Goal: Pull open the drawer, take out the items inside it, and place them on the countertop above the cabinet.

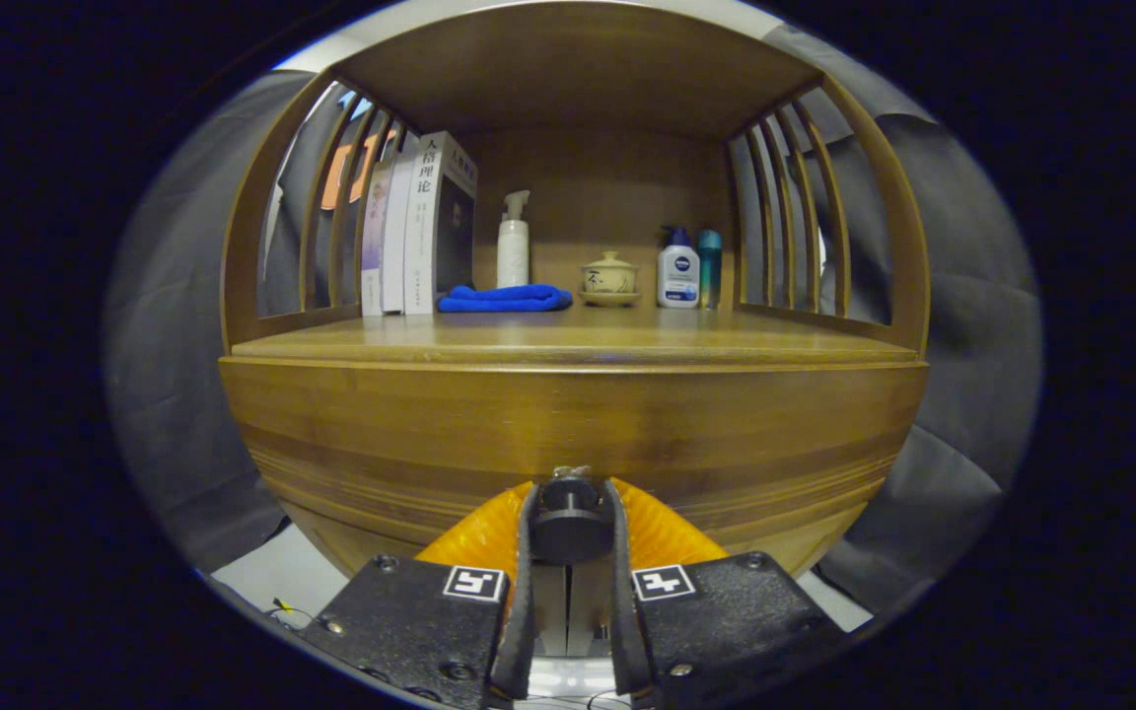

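Observation:
A wooden cabinet fills the scene, its drawer front (568, 424) a broad plank right ahead of me. A dark round knob (569, 518) sticks out of the drawer front low in the middle. My gripper (569, 513) is shut on that knob, one finger pressed on each side of it. Above the drawer lies the wooden countertop (568, 340), under a shelf roof with slatted sides. What is inside the drawer is hidden.
At the back of the countertop stand several books (420, 227), a white pump bottle (513, 242), a folded blue cloth (504, 298), a lidded cup on a saucer (610, 279), a lotion bottle (677, 269) and a teal bottle (710, 256). The front strip of the countertop is bare wood.

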